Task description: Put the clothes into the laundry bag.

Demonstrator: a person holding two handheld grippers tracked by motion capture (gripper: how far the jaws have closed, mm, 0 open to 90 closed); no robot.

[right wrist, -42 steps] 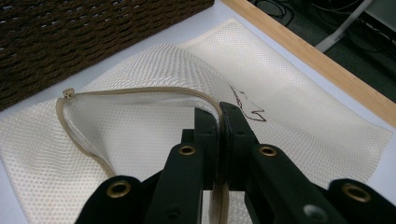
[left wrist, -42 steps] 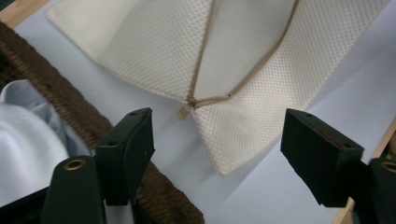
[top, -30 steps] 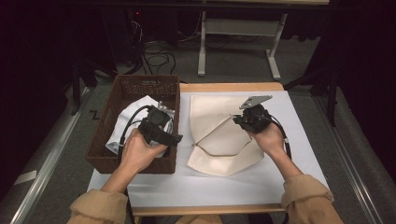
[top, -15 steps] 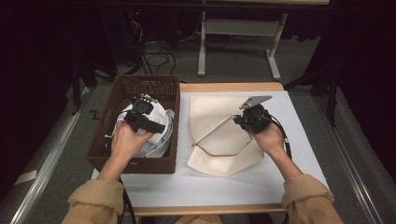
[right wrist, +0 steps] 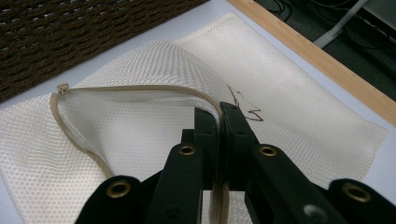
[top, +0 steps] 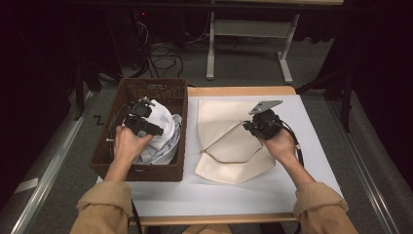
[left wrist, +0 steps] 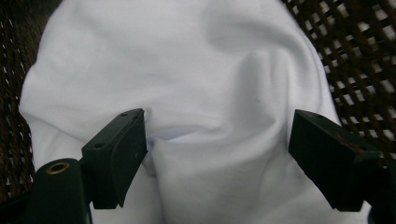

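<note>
Right gripper (right wrist: 219, 116) clamps the mesh bag's (top: 219, 124) zippered mouth open while the spread-jawed left gripper (left wrist: 217, 154) hovers over white clothing (left wrist: 187, 70), not yet bagged.

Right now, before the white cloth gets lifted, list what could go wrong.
1. The left hand-held gripper stands open over a thick fold of the white cloth in the wicker basket; closing could catch one layer only, so the cloth may slip or trail.
2. The right hand-held gripper pinches just the zipper edge of the mesh bag; a tug might pull it free and let the opening collapse.
</note>
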